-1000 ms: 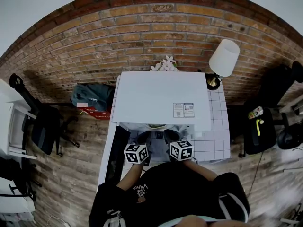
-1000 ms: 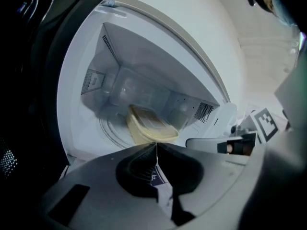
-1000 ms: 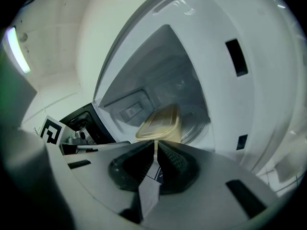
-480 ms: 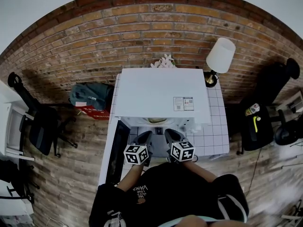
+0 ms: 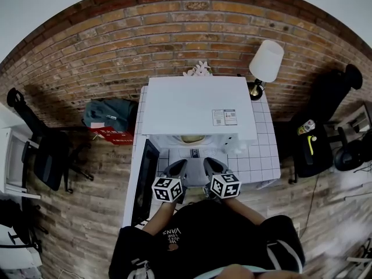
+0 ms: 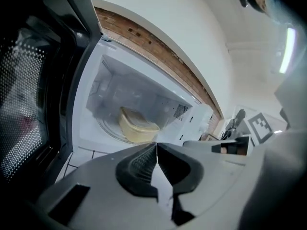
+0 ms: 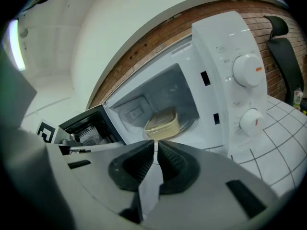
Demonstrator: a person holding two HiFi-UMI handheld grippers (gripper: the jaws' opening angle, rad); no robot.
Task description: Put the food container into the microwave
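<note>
Pinched shut on nothing, left gripper (image 6: 156, 146) and right gripper (image 7: 156, 147) alike, just off the open microwave (image 7: 225, 47).
Deep inside on the turntable (image 6: 106, 128), the food container (image 6: 136, 126), touched by neither. Risk from here: clipping the door (image 6: 33, 95) hanging wide at left, or slamming it and jolting the load. Further out, a lamp (image 5: 266, 61) on the tiled bench (image 5: 261, 158), well apart; nothing blocking.

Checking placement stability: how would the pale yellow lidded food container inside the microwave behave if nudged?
The pale yellow lidded food container looks low and wide, so it would probably slide, not tip. It rests on the round turntable, which may turn under a push.
</note>
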